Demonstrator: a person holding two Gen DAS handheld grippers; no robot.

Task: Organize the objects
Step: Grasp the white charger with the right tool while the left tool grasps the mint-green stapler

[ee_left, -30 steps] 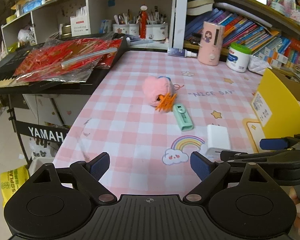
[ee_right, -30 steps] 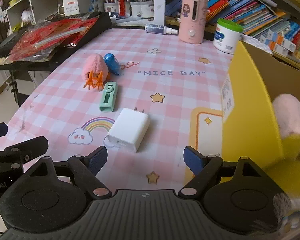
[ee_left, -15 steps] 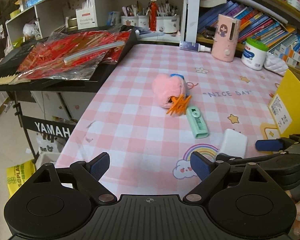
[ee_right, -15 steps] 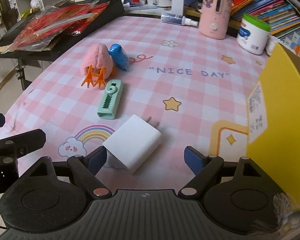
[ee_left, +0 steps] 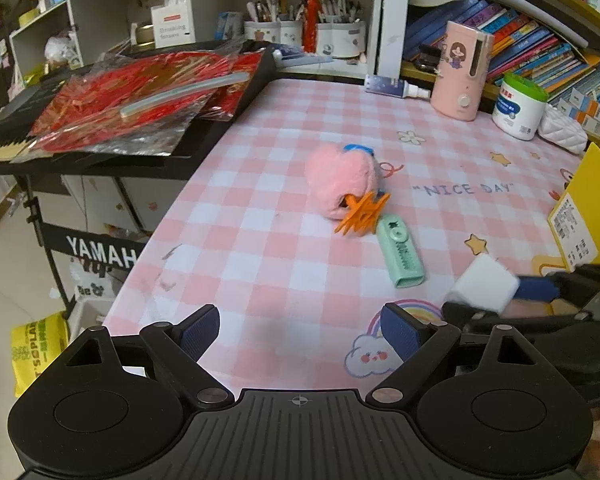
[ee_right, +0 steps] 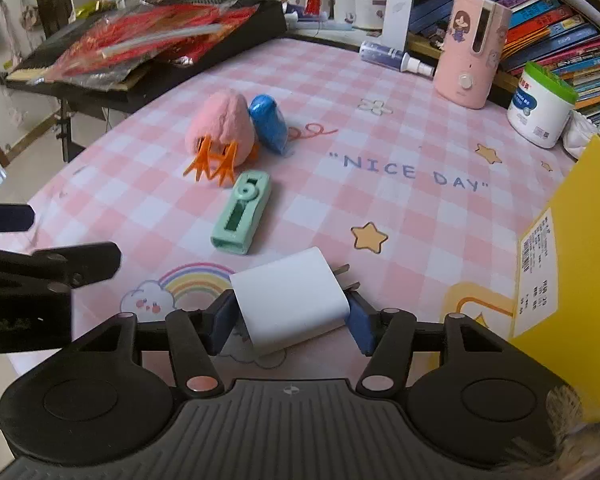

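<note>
**A:** White plastic between the blue pads: our right tongs (ee_right: 290,322) have just been closing, and the white charger plug (ee_right: 290,300) sits squarely between them. Both pads look pressed to its long flat sides, though from the left wrist view the block is blurred.

**B:** Makes sense we took it that way. The flat faces give the pads something to bite, and the metal prongs point away from us, out of the grip.

**A:** It lies on the pink checked counter (ee_right: 380,208), right by the rainbow print, with the yellow box (ee_right: 580,240) just to its right. We judge that box is where it goes, which would explain starting with the nearest piece.

**B:** And our left tongs (ee_left: 300,330)?

**A:** Wide apart, nothing between them, hovering over bare cloth at the near edge. We reckon they're held off so the two don't tangle.

**B:** What's left out there?

**A:** Mint green correction tape (ee_right: 242,212) lying flat beyond the plug, then the pink fluffy toy with orange feet (ee_right: 222,130), a blue wrapped thing (ee_right: 269,124) leaning against it. All three are close together, mid-counter.

**B:** Risk?

**A:** Smooth plastic could slip if the squeeze is off-centre. We'd lift slowly and clear the box wall before tipping it in.
</note>
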